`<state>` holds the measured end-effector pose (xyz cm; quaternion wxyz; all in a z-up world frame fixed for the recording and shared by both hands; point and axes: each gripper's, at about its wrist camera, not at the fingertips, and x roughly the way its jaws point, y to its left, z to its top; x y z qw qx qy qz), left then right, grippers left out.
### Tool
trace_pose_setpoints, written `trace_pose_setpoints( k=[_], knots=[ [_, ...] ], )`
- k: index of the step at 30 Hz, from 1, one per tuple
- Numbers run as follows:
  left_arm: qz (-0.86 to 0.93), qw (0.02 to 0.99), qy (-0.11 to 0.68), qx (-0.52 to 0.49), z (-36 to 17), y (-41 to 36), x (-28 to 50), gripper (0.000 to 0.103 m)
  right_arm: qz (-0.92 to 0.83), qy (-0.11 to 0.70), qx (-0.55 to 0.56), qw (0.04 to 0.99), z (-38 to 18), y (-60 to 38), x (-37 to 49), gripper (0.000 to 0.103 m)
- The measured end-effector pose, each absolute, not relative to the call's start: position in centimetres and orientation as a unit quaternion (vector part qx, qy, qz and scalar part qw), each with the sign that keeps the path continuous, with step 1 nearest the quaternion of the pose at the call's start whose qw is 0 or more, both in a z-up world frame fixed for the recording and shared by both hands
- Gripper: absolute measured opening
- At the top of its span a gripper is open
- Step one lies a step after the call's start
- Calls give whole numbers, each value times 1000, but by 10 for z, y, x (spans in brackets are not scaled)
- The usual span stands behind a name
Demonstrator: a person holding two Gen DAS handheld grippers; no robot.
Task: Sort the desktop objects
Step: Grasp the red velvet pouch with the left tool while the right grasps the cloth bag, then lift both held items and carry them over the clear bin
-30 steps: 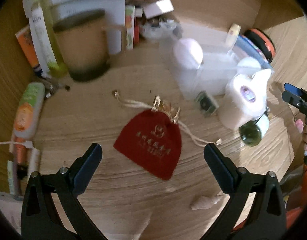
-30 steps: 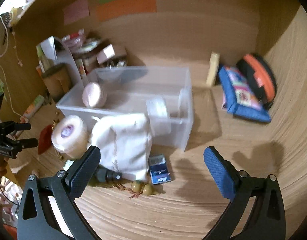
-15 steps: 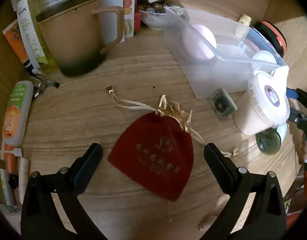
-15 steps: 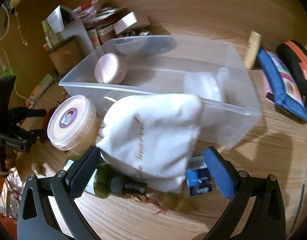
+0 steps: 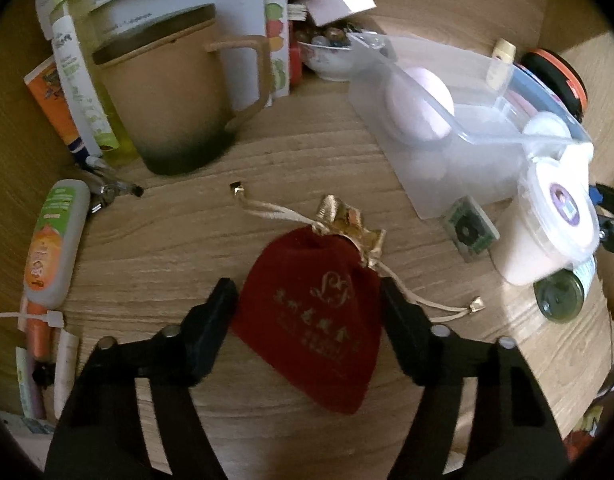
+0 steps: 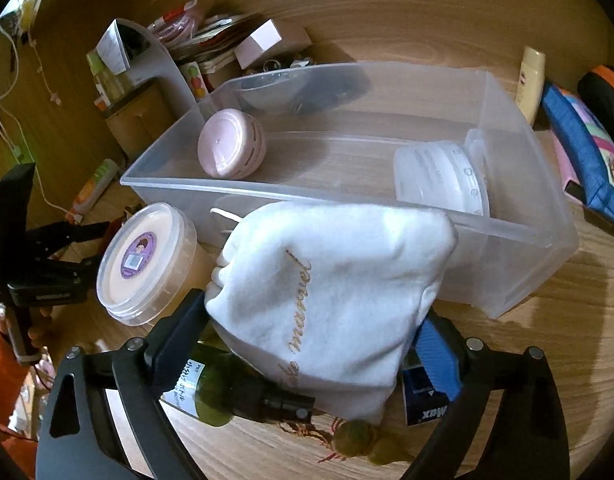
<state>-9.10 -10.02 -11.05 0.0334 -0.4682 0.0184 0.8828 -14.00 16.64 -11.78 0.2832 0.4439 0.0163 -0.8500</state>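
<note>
Left tongs (image 5: 309, 300) pinch the red pouch (image 5: 315, 312) lying on the wooden desk (image 5: 187, 240).

The left gripper (image 5: 309, 314) sits low, its fingers at 9 and 3 o'clock pressing a red pouch (image 5: 315, 316). The right gripper (image 6: 315, 344) likewise flanks a white pouch (image 6: 331, 292), fingers touching its sides.

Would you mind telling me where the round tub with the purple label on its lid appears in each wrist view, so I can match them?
Left wrist view: the tub stands at the right edge, just beyond the clear bin's near corner.
Right wrist view: the tub sits left of centre, beside the white pouch.
Shared landmark: the clear bin holding a pink jar.
</note>
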Motion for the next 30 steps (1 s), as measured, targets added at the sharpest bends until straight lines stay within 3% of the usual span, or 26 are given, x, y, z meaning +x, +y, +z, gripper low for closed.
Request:
trace_pose_setpoints(
  k=[8,9,10,12,22,25,30],
  knots=[
    [886,21,13,-463,-109,-104,-100,34,-852,11,434,293,-116,169,-133,86],
    [886,17,11,-463,-109,-106,-100,32,-852,11,433,294,-114,169,-132,72],
    [886,12,7,-464,-109,-107,-100,31,-848,13,432,305,-112,170,-131,66],
    [886,8,-2,-463,-107,-109,-101,25,-843,3,437,313,-109,173,-131,63],
    [901,3,-8,-434,-91,-111,-89,21,-844,-6,433,317,-104,178,-121,54],
    [907,2,-7,-422,-85,-110,-84,21,-843,-15,429,326,-99,182,-117,42],
    [914,5,-17,-406,-74,-109,-77,21,-850,-10,415,324,-92,184,-110,38]
  ],
)
